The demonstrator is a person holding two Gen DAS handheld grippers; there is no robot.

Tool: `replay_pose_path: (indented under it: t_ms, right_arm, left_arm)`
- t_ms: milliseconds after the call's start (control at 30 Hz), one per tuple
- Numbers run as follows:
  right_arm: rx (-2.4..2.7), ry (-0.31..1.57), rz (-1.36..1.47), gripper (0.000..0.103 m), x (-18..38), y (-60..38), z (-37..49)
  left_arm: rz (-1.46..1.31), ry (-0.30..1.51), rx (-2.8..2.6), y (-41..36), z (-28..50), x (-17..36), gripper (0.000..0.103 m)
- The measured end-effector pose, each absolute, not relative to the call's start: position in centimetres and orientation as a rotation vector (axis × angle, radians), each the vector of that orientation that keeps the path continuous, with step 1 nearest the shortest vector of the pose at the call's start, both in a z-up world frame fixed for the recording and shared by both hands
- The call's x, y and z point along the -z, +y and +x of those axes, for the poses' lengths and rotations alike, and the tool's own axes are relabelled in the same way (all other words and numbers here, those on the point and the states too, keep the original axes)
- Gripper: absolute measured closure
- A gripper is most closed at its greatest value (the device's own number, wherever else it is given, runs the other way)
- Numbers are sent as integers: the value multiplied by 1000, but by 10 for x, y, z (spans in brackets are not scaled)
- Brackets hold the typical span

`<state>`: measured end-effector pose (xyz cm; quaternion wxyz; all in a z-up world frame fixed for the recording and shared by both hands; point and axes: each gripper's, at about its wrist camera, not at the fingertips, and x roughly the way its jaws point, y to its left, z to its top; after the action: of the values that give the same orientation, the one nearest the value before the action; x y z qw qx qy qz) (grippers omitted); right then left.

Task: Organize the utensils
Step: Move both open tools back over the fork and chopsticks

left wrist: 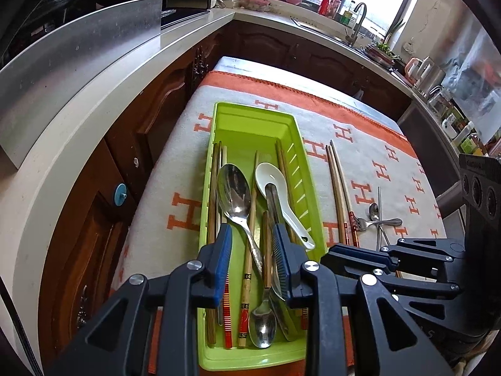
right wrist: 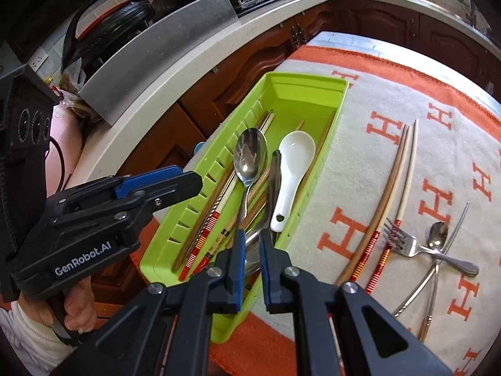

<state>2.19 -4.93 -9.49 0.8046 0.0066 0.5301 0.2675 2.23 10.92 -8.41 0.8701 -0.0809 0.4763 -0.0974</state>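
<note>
Most of the job looks done. The green tray [left wrist: 250,119] sits on the left part of the table [left wrist: 391,131], and already holds a steel spoon [left wrist: 235,191], a white spoon [left wrist: 272,177], a small spoon [left wrist: 262,326] at the near end, and several chopsticks [left wrist: 250,219] lying lengthwise.

Left over on the cloth to the right of the tray: three chopsticks [right wrist: 404,163], a fork [right wrist: 404,241], a little spoon [right wrist: 438,235] and some thin metal pieces crossed under it.

The left hand-held gripper [left wrist: 252,235] hangs over the tray's near end, jaws partly apart, nothing pinched that I can see. The right hand-held gripper [right wrist: 252,241] is beside it, jaws only a narrow gap apart, empty as far as I can tell.
</note>
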Motion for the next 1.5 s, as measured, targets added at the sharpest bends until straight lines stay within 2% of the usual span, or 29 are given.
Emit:
replay_pose_path:
  t_ms: [233, 933, 1033, 1500]
  right_arm:
    - [-535, 1099, 25, 94, 89, -74, 15]
    - [-255, 1046, 214, 94, 90, -207, 4]
    - [-237, 1049, 245, 94, 95, -221, 3]
    - [-235, 1077, 299, 94, 119, -250, 6]
  left_arm:
    - [-136, 993, 237, 92, 18, 79, 67]
    - [-52, 998, 439, 8, 24, 73, 65]
    - [-65, 1028, 476, -5, 32, 80, 61]
    - [-45, 1150, 458, -44, 65, 125, 61]
